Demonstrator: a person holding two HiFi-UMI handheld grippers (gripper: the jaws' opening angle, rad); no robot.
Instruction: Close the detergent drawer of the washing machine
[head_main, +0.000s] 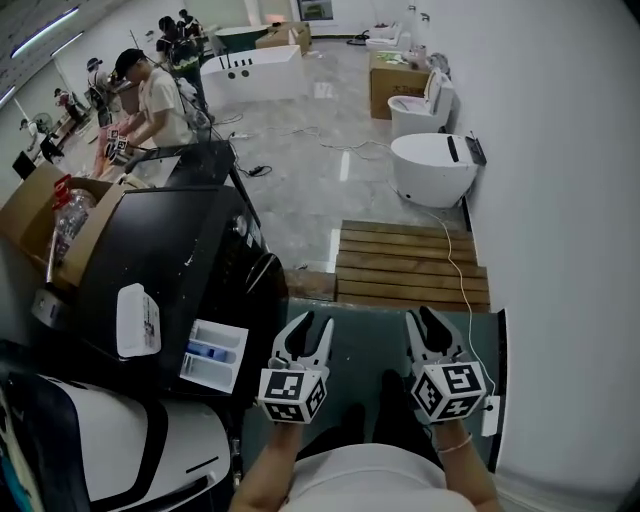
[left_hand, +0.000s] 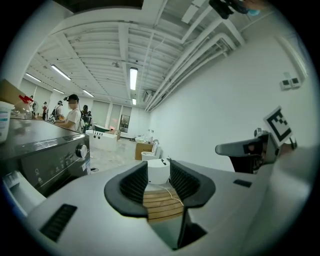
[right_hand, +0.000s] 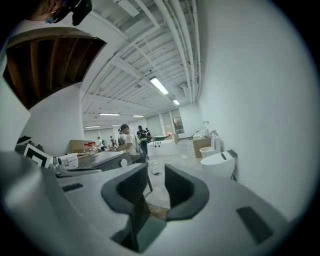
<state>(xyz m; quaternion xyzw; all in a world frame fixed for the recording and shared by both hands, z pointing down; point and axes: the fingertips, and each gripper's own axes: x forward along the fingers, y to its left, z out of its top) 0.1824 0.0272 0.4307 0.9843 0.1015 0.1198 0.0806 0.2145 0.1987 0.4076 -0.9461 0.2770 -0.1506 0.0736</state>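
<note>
My left claw (head_main: 311, 328) stands with its jaws apart and nothing between them; through the gap I see only floor and a wooden pallet (head_main: 410, 265). My right claw (head_main: 428, 325) is spread and empty too. I hold both low in front of me, pointing almost level and touching nothing. The detergent drawer (head_main: 213, 355) sticks out of the black washing machine (head_main: 160, 260), near my left claw on its left side, with a blue insert showing inside. The drawer is not yet closed. The left claw is the nearer one, so I judge it suits the push. No grip is needed, because pressing a jaw flat against the drawer's front should slide it in.
</note>
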